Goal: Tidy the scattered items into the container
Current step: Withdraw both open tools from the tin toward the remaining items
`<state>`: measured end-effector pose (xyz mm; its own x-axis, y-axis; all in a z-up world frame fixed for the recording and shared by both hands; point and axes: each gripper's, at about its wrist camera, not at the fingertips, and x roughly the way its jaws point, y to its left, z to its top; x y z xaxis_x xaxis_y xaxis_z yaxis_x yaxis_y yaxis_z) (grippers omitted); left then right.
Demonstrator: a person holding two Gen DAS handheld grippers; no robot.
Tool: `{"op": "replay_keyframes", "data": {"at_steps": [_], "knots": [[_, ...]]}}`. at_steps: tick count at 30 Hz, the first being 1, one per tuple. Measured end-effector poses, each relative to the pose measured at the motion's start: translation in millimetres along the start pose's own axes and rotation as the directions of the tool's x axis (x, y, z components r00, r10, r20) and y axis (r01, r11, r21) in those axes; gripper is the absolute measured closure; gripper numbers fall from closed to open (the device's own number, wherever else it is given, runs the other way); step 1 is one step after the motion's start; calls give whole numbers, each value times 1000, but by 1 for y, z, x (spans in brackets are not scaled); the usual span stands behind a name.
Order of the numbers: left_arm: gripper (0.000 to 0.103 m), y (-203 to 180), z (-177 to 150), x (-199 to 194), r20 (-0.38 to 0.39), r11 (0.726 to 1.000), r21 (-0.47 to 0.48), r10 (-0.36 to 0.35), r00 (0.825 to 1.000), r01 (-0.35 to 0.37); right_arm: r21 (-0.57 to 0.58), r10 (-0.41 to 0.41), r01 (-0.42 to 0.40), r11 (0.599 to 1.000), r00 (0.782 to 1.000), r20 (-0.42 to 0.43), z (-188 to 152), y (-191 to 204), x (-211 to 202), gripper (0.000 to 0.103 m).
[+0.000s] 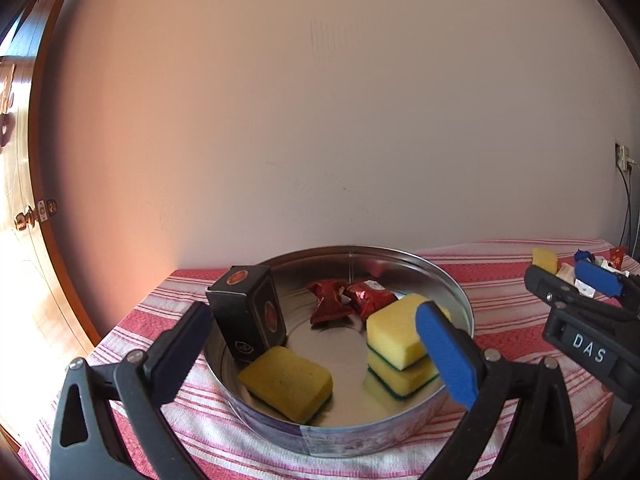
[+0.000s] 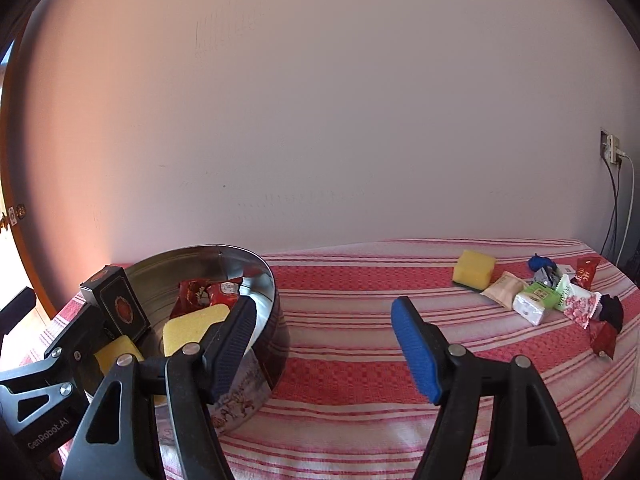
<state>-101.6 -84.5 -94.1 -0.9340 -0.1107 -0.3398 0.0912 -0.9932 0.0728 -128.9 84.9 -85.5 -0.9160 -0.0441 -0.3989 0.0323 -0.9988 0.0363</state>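
Observation:
A round metal tin (image 1: 460,304) sits on the red striped cloth, also in the right wrist view (image 2: 276,304). It holds a black box (image 1: 250,312), two red packets (image 1: 348,298), a yellow sponge (image 1: 286,384) and two stacked yellow sponges (image 1: 396,344). My left gripper (image 1: 316,344) is open and empty, just above the tin's near rim. My right gripper (image 2: 324,344) is open and empty, to the right of the tin. A yellow sponge (image 2: 474,270) and several small packets (image 2: 540,300) lie scattered at the far right.
The table (image 2: 360,360) stands against a plain wall. A wooden door (image 1: 24,200) is at the left. A wall socket with cables (image 2: 612,152) is at the far right. The table's right edge lies just past the packets.

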Motion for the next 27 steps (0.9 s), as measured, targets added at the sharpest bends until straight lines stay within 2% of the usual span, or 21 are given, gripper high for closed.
{"op": "replay_keyframes", "data": {"at_steps": [8,15,27], "knots": [[0,-31,-13,-16,13,999,31,-33,999,33,-24,-58,59,998,998,19,-15,-26,-21,31],[0,-44,-23,-17,-13,997,34,-71,997,72,-44,-107,109,993,993,40,-23,-39,-44,31],[0,-79,-32,-48,3,990,83,-118,993,117,-38,-153,155,987,987,58,-32,-67,-62,31]]}}
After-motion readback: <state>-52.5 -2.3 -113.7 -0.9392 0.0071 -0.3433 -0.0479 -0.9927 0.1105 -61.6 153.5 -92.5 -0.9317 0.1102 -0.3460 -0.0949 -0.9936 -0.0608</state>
